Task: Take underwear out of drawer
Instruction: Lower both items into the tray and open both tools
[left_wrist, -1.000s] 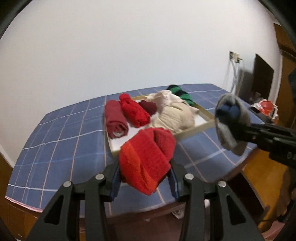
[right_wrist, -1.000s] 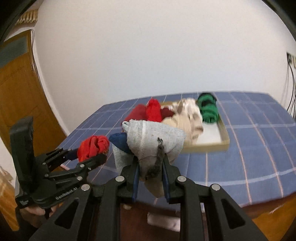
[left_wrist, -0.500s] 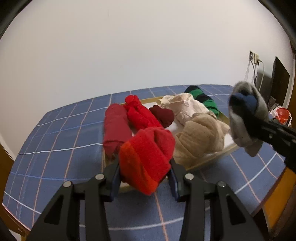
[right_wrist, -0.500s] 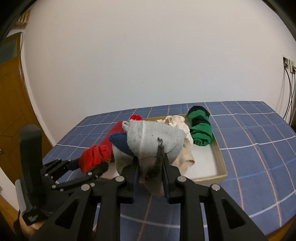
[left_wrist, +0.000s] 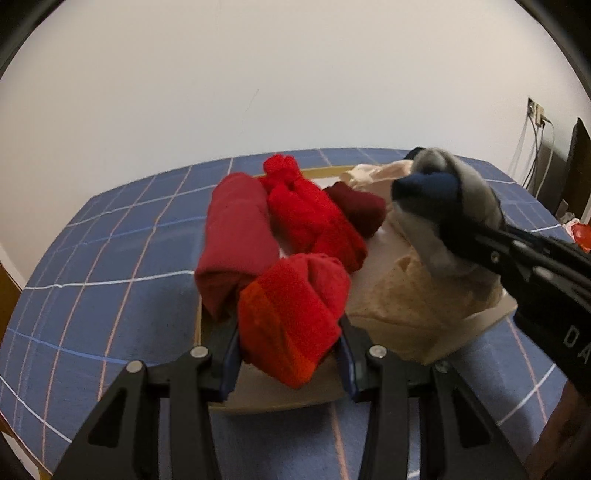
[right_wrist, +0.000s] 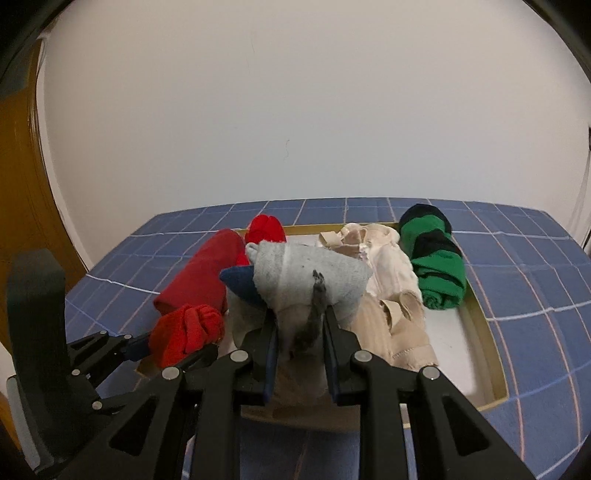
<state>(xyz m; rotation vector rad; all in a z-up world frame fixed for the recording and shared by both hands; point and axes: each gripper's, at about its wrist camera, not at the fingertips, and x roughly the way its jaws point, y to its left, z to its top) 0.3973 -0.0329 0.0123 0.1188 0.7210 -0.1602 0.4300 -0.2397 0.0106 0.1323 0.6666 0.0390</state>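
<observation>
Over a blue checked tablecloth (left_wrist: 110, 266), left wrist view: plain white wall behind, a wall socket with cables (left_wrist: 537, 114) at far right. A shallow wooden-rimmed drawer (left_wrist: 280, 400) sits on the cloth. Left gripper (left_wrist: 290, 354) has its jaws clamped on a red rolled bundle (left_wrist: 295, 314), held above the drawer's near edge. Behind it in the drawer: a dark red roll (left_wrist: 236, 240) along the left edge, a bright red roll (left_wrist: 306, 214), a maroon bundle (left_wrist: 360, 208), beige garments (left_wrist: 417, 306). Right gripper (left_wrist: 461, 236) enters from the right, pinching a grey and navy bundle (left_wrist: 439, 199).

Since a second ago both grippers have moved in from off the table's near edge to over the drawer; the drawer fills far more of the view.

Blurred: the grey bundle. The drawer's right half is hidden behind the right gripper.

Right wrist view: same white wall, a wooden door frame (right_wrist: 22, 177) at left. Right gripper (right_wrist: 301, 354) is closed on the grey and navy bundle (right_wrist: 310, 273), over the drawer's (right_wrist: 487, 332) near edge. Left gripper (right_wrist: 173, 349) at lower left grips the red bundle (right_wrist: 188, 332). A green and black roll (right_wrist: 434, 258) lies at the drawer's far right corner, beige garments (right_wrist: 391, 269) mid-drawer, dark red roll (right_wrist: 207, 273) on the left. Tablecloth (right_wrist: 535, 258) runs to the wall.

Hidden: the drawer's near left corner, behind gripper and bundles. Which pieces are underwear I cannot tell.
</observation>
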